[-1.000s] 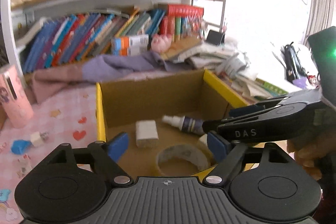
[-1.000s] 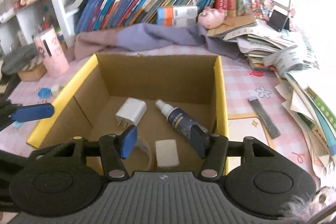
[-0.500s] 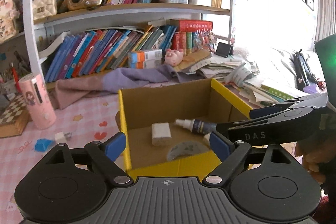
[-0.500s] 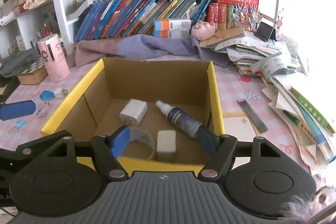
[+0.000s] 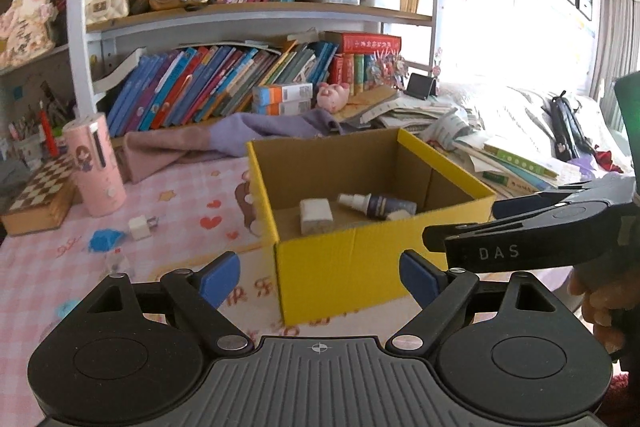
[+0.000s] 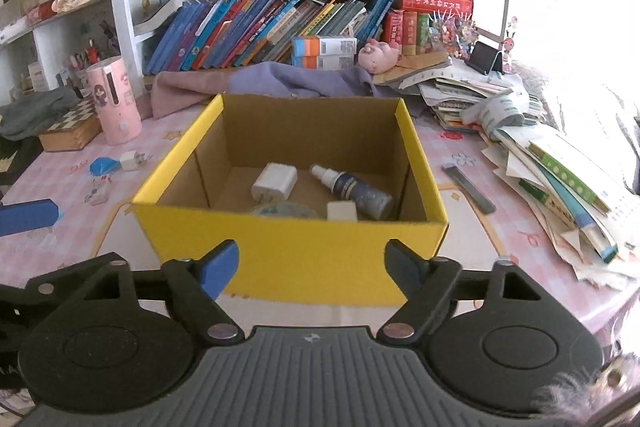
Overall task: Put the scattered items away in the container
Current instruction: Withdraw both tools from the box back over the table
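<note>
Both grippers farther from box (image 6: 288,251); bottle (image 6: 354,189) inside.

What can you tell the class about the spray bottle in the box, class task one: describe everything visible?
The spray bottle lies on its side on the floor of the yellow cardboard box, white cap toward the back wall, dark blue labelled body toward the front right corner. It looks like plastic. A small white block sits against its lower end; the white charger lies apart, to its left.
</note>
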A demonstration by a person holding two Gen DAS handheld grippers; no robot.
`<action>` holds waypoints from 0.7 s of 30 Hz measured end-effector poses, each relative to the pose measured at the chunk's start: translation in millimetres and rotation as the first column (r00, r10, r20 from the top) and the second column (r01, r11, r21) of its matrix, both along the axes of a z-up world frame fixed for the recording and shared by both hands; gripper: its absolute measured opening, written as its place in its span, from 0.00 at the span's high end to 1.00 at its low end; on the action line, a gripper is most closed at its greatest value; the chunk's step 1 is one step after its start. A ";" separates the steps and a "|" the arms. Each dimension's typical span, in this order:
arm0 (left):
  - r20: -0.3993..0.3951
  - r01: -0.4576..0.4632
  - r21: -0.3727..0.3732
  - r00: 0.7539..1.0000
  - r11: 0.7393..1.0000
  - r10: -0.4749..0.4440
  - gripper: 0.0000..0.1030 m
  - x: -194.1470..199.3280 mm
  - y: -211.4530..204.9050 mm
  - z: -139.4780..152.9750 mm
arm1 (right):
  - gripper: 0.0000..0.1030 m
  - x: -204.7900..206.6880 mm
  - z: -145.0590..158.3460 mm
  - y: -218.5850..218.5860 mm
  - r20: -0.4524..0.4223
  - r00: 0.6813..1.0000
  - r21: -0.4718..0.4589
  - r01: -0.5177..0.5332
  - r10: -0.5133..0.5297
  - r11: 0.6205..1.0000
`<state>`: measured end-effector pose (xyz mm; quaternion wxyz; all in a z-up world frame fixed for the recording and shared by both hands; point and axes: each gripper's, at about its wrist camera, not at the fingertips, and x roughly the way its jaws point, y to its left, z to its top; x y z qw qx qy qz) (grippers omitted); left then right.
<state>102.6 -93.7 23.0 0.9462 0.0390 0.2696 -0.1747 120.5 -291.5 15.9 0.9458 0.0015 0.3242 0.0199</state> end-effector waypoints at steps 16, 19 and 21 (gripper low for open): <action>-0.028 -0.008 -0.003 1.000 1.000 0.008 0.14 -46.8 46.4 -4.8 | 0.18 -62.3 -8.4 49.3 -0.030 1.000 -0.013 0.005 -0.006 1.000; -0.036 -0.013 0.005 0.999 1.000 0.013 0.14 -52.6 53.8 -6.8 | 0.18 -68.8 -11.1 58.4 -0.040 0.999 -0.013 0.000 0.000 1.000; -0.048 -0.015 0.010 0.999 1.000 0.015 0.14 -56.1 58.9 -8.9 | 0.18 -72.2 -13.0 65.6 -0.048 0.999 -0.015 -0.005 0.004 1.000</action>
